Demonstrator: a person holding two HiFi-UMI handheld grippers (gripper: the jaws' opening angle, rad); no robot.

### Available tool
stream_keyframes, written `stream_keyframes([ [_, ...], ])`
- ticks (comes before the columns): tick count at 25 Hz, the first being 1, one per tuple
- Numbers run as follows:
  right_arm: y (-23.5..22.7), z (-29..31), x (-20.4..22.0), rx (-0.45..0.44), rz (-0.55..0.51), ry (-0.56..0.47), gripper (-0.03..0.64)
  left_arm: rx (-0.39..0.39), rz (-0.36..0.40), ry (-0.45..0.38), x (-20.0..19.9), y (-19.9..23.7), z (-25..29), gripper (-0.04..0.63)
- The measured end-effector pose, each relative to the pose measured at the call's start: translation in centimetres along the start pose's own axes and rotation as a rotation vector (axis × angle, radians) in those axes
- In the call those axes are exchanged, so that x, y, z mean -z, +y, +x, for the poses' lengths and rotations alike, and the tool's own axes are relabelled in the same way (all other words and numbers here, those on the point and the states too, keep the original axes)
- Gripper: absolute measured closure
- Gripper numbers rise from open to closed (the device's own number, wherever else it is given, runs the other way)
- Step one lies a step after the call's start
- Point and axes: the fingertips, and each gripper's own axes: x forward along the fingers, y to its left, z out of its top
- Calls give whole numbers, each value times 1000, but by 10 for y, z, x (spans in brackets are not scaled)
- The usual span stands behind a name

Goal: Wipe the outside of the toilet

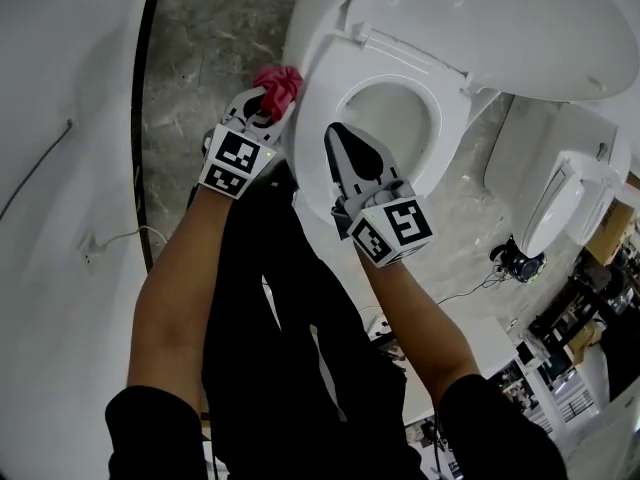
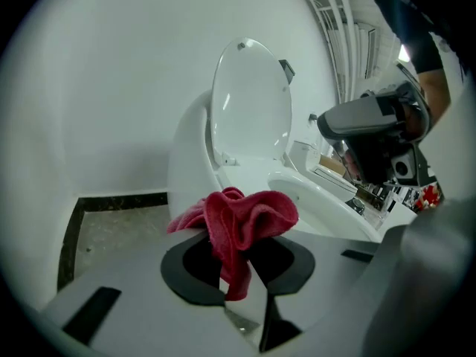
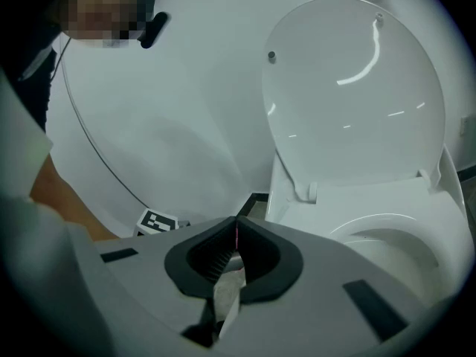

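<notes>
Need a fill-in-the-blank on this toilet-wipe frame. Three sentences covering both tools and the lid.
1. The left tool is ____ on the crumpled red cloth.
2. The right tool, jaws together, holds ____.
3. The white oval lid of the white ceramic toilet is ____.

Missing words: shut; nothing; raised.
</notes>
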Motion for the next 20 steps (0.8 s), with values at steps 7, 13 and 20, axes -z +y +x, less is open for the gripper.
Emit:
stream_keyframes([
  [7,2,14,1,9,26,-37,583,22,-106,18,39,-20,-9,505],
  [13,5,18,0,-3,20,-20,583,58,-174,54,72,-49,-22,505],
  [20,-3,28,-12,-1,-13,-28,583,91,-233,88,100,-84,-35,505],
])
